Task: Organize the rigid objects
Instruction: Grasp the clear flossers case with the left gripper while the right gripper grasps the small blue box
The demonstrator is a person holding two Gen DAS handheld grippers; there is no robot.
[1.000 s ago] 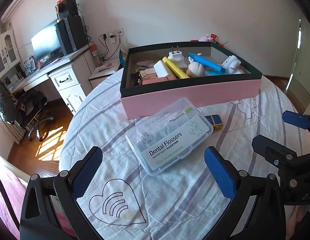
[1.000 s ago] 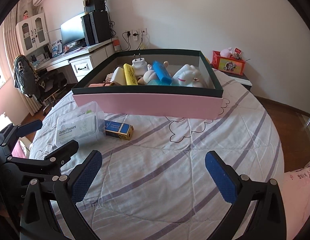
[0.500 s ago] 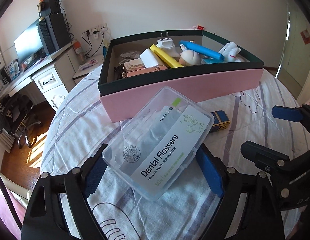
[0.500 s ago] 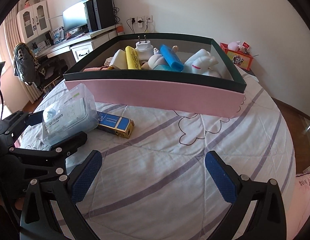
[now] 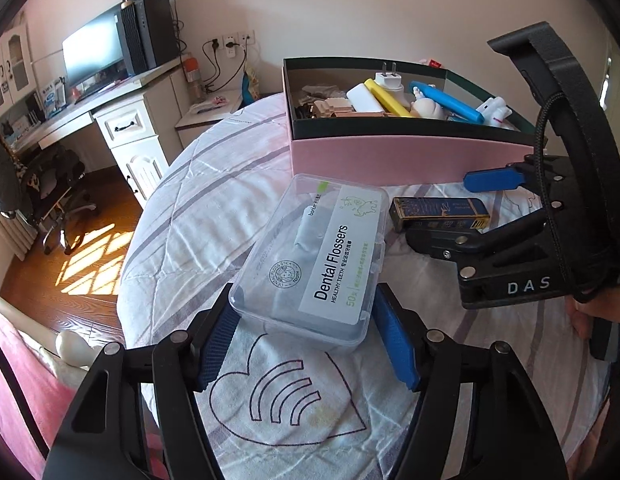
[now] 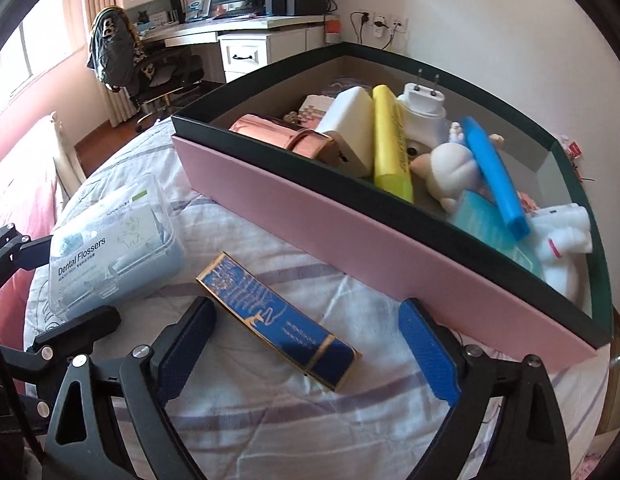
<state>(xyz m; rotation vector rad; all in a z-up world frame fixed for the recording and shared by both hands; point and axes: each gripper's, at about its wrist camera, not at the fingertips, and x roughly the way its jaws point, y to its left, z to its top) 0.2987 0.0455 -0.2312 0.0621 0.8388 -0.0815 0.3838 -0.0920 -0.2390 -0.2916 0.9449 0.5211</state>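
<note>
Left gripper [image 5: 306,344] jaws just closing, clamped on floss box [image 5: 314,260], right gripper [image 6: 306,354] jaws closing, still released, straddling blue carton [image 6: 278,316] on bed [image 6: 310,420]

We see a clear flosser case [image 5: 316,264] lying flat on the bed beside a blue-and-gold box [image 6: 278,322], both before the pink bin [image 6: 350,240].
</note>
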